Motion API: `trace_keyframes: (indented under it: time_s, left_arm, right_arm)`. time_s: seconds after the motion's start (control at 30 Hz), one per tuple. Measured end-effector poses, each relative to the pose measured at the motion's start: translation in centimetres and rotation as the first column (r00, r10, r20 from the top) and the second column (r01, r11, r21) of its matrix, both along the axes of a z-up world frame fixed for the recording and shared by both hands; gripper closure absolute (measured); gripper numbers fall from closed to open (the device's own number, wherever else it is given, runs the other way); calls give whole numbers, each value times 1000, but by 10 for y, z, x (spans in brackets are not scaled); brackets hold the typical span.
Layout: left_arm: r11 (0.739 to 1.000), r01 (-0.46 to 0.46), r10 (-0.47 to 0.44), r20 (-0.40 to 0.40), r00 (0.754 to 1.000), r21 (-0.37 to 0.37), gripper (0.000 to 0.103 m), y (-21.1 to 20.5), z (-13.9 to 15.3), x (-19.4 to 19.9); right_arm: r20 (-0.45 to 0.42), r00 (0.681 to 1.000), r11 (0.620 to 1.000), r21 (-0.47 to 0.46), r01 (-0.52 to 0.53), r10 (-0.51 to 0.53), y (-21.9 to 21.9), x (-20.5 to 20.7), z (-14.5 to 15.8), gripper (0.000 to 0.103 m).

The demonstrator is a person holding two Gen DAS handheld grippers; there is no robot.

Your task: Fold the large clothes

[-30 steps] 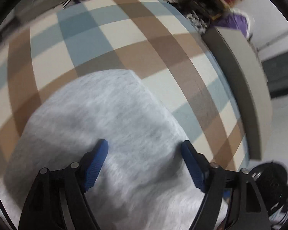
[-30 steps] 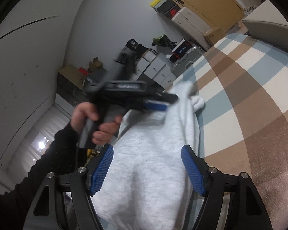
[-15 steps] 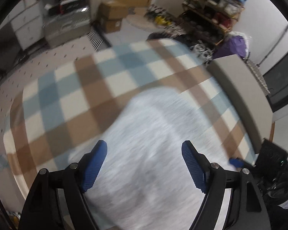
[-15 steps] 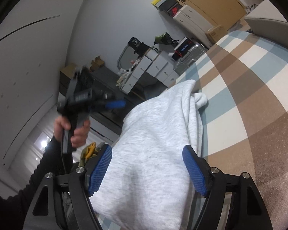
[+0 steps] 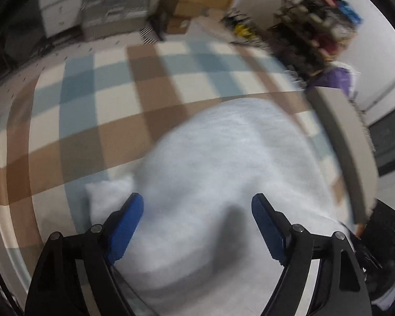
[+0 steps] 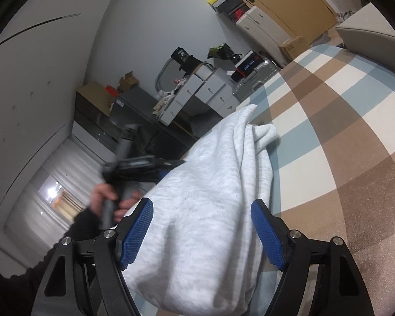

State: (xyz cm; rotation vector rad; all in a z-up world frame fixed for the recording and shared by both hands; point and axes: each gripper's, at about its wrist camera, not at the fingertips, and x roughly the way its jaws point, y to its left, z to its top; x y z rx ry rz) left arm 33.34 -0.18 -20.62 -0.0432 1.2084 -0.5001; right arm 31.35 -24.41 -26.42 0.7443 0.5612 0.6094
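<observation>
A light grey sweatshirt [image 5: 237, 158] lies in a folded mound on the plaid blanket [image 5: 105, 105], with a cuff [image 5: 108, 194] poking out at its left. My left gripper [image 5: 197, 202] hovers above it, pointing steeply down; its jaws are opening a little and the pads touch nothing. In the right wrist view the sweatshirt [image 6: 210, 184] fills the gap between the wide-apart blue pads of my right gripper [image 6: 201, 205], which do not press it. The left gripper [image 6: 168, 168], blurred and held by a hand [image 6: 105, 200], is at the sweatshirt's left edge.
The plaid blanket [image 6: 329, 131] stretches away to the right. A beige padded edge [image 5: 339, 144] borders it. Beyond stand cluttered shelves [image 5: 316, 26], a cardboard box [image 5: 181, 8], white drawers [image 6: 205, 89] and a silver suitcase [image 6: 255, 79]. A black device [image 5: 384, 226] sits nearby.
The left gripper rose and drew back from the sweatshirt, so more of the blanket and room show. In the right wrist view it swung left, then returned to the cloth's edge. The right gripper kept still.
</observation>
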Motion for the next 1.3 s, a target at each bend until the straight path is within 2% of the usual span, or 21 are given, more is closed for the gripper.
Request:
trace_keyframes:
  time_s: [0.07, 0.13, 0.17, 0.27, 0.33, 0.37, 0.43, 0.57, 0.63, 0.67, 0.73, 0.77, 0.8, 0.83, 0.9, 1.03, 1.07, 1.17, 1.23, 1.3]
  left_arm:
    - [994, 87, -82, 74, 994, -72, 23, -12, 32, -33]
    - [978, 172, -158, 124, 980, -115, 22, -26, 49, -70]
    - [970, 207, -192, 120, 974, -128, 22, -29, 49, -82]
    - [946, 295, -293, 34, 956, -136, 22, -53, 17, -113]
    - [947, 320, -315, 110, 943, -32, 22, -71, -9, -132]
    - [947, 321, -314, 146, 938, -27, 22, -75, -15, -136]
    - [963, 263, -249, 188, 950, -52, 22, -76, -20, -140]
    - [973, 218, -199, 214, 956, -73, 22, -73, -18, -139]
    - [979, 191, -170, 231, 958, -72, 22, -72, -10, -139]
    - [981, 183, -162, 233, 959, -70, 22, -66, -5, -143]
    - [982, 162, -138, 221, 965, -96, 21, -55, 8, -150]
    - [982, 147, -120, 209, 971, -121, 21, -47, 13, -159]
    - [983, 117, -88, 194, 977, -144, 21, -37, 18, -171]
    - [982, 94, -60, 196, 979, -166, 19, -32, 22, -183]
    - [985, 72, -32, 239, 971, -159, 19, -25, 22, -203]
    - [982, 35, 14, 259, 966, -184, 19, -24, 1, -201]
    - [982, 36, 16, 269, 963, -186, 15, -28, -4, -196]
    - [975, 36, 25, 273, 962, -218, 13, -24, -9, -196]
    - [968, 31, 38, 268, 963, -248, 13, -16, -9, -198]
    - [965, 29, 43, 268, 962, -260, 13, -10, -11, -201]
  right_arm:
    - [-1, 1000, 1000, -4, -3, 3, 1, 0, 0, 25]
    - [-6, 1000, 1000, -9, -13, 13, 3, 0, 0, 25]
    - [-8, 1000, 1000, -12, -13, 13, 4, 0, 0, 25]
    - [-5, 1000, 1000, -18, 11, -11, 2, -3, 1, 25]
    - [-4, 999, 999, -26, 48, -48, -1, -8, 2, 25]
    - [0, 997, 996, -42, 76, -76, -3, -12, 4, 25]
    - [3, 992, 987, -99, 124, -124, -5, -19, 14, 25]
    - [86, 992, 950, -290, 113, -92, 9, -36, 55, 25]
    - [72, 997, 923, -382, 40, -13, 28, -36, 68, 28]
    - [44, 999, 911, -413, -8, 29, 37, -33, 68, 34]
    - [-26, 996, 855, -512, -83, 81, 59, -26, 58, 51]
    - [-94, 992, 799, -589, -120, 80, 73, -19, 44, 63]
    - [-147, 985, 783, -601, -162, 91, 78, -16, 29, 71]
    - [-176, 980, 789, -588, -177, 89, 78, -14, 17, 72]
    - [-140, 987, 819, -557, -139, 72, 74, -21, 8, 72]
    - [-120, 989, 770, -622, -144, 88, 76, -35, 7, 73]
    - [-119, 988, 757, -636, -148, 93, 76, -38, 8, 73]
    - [-169, 981, 738, -650, -181, 92, 73, -35, 18, 73]
    - [-164, 982, 774, -608, -176, 95, 67, -30, 37, 71]
    - [-98, 990, 812, -568, -137, 99, 67, -27, 68, 70]
